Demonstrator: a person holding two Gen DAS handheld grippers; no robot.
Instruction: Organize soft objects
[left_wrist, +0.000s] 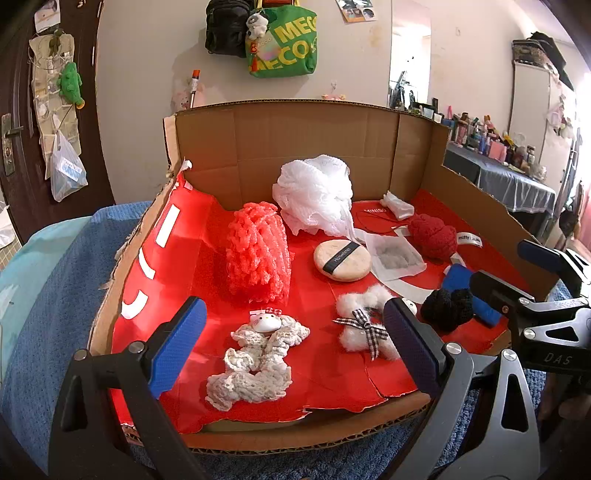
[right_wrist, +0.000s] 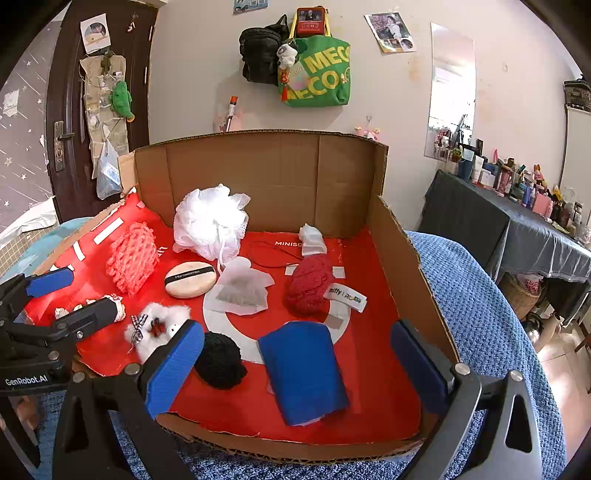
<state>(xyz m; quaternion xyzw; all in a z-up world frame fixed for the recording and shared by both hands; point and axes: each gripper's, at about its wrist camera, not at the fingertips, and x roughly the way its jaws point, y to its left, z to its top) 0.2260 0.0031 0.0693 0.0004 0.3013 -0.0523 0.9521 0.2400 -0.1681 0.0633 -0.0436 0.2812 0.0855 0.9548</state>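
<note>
A cardboard tray (left_wrist: 303, 144) lined with red paper holds soft things: a white mesh pouf (left_wrist: 314, 194), a coral foam net (left_wrist: 258, 251), a beige powder puff (left_wrist: 341, 260), a red knit piece (left_wrist: 432, 234), a black knit ball (left_wrist: 447, 308), a blue cloth (right_wrist: 304, 371), a white lace scrunchie (left_wrist: 255, 360) and a fluffy white bow (left_wrist: 365, 325). My left gripper (left_wrist: 295, 343) is open and empty above the scrunchie at the front edge. My right gripper (right_wrist: 299, 365) is open and empty over the blue cloth (right_wrist: 304, 371).
The tray (right_wrist: 258, 166) stands on a blue knit blanket (right_wrist: 480, 295). A white sachet (left_wrist: 397, 258) and a small white wad (left_wrist: 397, 205) also lie inside. A cluttered table (right_wrist: 517, 221) stands at right; bags (left_wrist: 280, 40) hang on the wall behind.
</note>
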